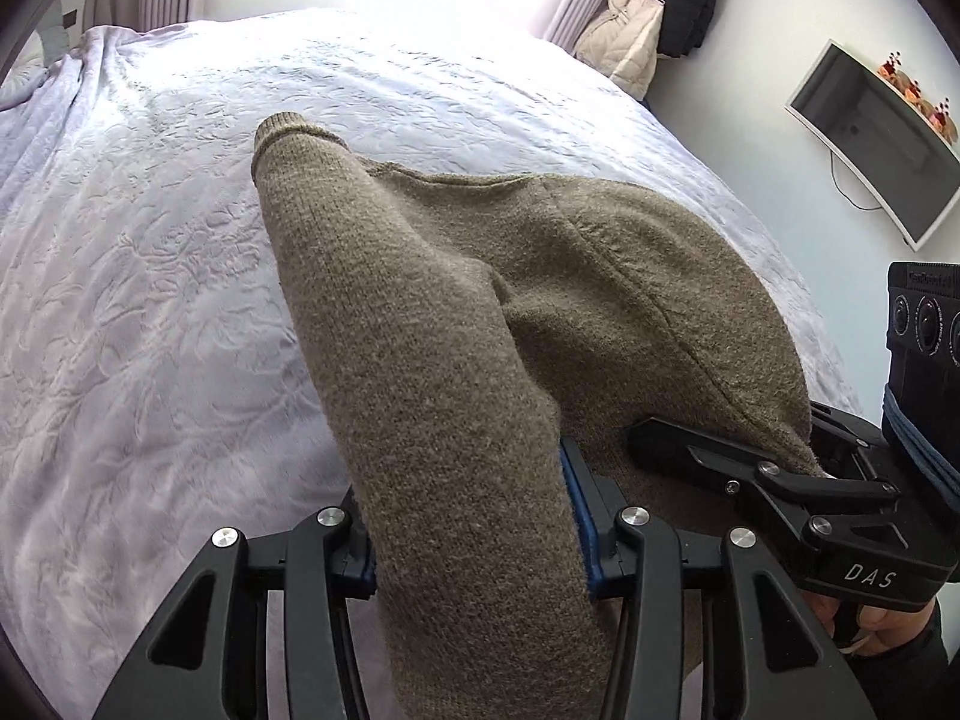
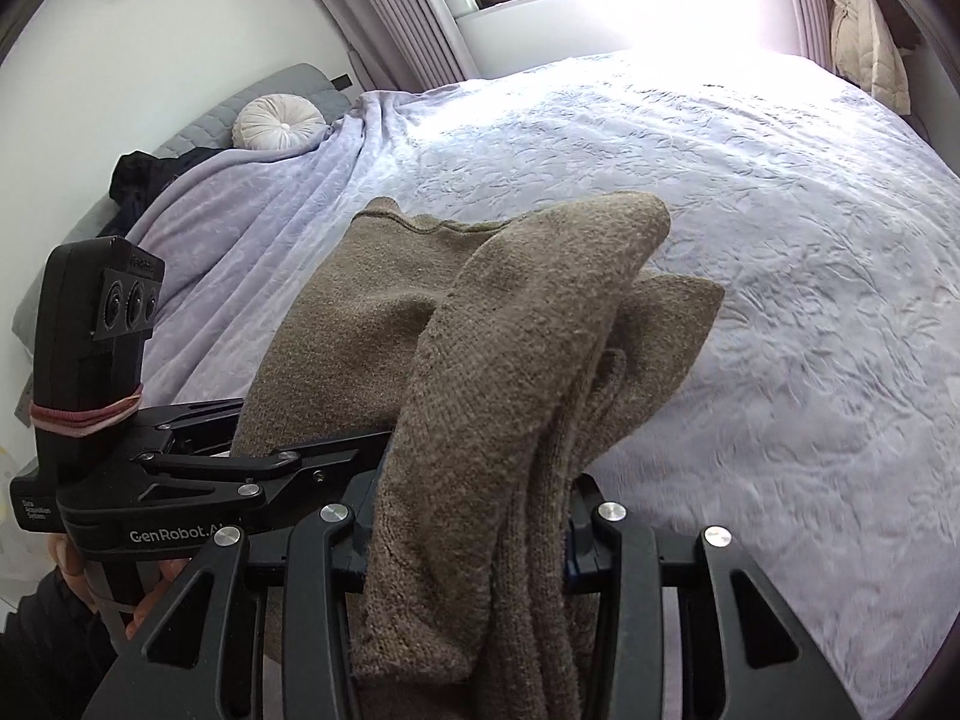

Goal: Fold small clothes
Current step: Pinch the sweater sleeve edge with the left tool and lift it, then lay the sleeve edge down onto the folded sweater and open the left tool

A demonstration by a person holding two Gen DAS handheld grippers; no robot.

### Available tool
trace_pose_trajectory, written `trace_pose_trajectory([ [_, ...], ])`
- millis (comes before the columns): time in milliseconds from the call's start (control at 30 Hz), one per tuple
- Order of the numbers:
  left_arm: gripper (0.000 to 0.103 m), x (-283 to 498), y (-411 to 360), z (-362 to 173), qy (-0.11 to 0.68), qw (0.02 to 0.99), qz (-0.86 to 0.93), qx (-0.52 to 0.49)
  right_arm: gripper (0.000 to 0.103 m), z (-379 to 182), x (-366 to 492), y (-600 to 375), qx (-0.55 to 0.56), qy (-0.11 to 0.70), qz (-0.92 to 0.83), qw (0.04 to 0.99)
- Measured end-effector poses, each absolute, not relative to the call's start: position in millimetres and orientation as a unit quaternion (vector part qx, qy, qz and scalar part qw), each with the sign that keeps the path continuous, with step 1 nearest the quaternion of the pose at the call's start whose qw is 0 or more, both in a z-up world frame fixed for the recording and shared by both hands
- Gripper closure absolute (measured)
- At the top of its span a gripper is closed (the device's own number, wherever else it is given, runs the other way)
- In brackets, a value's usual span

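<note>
A brown knitted sweater (image 1: pixel 480 300) is lifted off the lilac bedspread (image 1: pixel 150 300), and both grippers hold its near edge. In the left wrist view my left gripper (image 1: pixel 474 540) is shut on a thick fold that drapes forward over its fingers, and a cuffed sleeve end points away. To its right, my right gripper (image 1: pixel 750 438) pinches the same edge. In the right wrist view the right gripper (image 2: pixel 471 522) is shut on several bunched layers of the sweater (image 2: pixel 510 330). The left gripper (image 2: pixel 270 432) clamps the cloth just to the left. The far part of the sweater rests on the bed.
The bedspread (image 2: pixel 780 300) stretches wide around the sweater. A round white cushion (image 2: pixel 279 120) and a dark garment (image 2: pixel 144 180) lie by the headboard. Coats (image 1: pixel 660 18) hang near the curtain, and a wall screen (image 1: pixel 870 138) is mounted at the right. A person's hands hold both gripper handles.
</note>
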State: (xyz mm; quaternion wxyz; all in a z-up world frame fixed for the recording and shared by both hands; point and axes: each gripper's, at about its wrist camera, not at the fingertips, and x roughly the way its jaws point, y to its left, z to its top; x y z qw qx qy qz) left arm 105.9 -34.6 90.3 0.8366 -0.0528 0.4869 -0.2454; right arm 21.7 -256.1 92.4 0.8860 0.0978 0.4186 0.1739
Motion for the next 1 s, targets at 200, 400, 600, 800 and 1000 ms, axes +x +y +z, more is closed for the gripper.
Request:
trace_pose_trajectory([
  [200, 0.055, 136.9, -30.7, 65.2, 0.503, 0.83, -0.234, -0.054, 0.059, 73.1, 54.0, -253.2, 0.104, 0.433, 0.168, 0.88],
  [400, 0.043, 150.8, -20.1, 16.4, 0.541, 0.807, -0.224, -0.079, 0.058, 27.7, 67.0, -253.0, 0.115, 0.479, 0.154, 0.856],
  [600, 0.02, 136.6, -5.4, 20.0, 0.544, 0.809, -0.206, -0.087, 0.043, 19.4, 68.6, -268.2, 0.137, 0.491, 0.142, 0.849],
  [800, 0.02, 128.2, 26.5, 69.5, 0.473, 0.857, -0.171, -0.112, 0.042, 72.9, 41.6, -268.9, 0.046, 0.419, 0.099, 0.901],
  [1000, 0.02, 133.0, -9.6, 77.9, 0.454, 0.865, -0.205, -0.06, 0.042, 90.1, 41.5, -227.6, -0.043, 0.397, 0.195, 0.896],
])
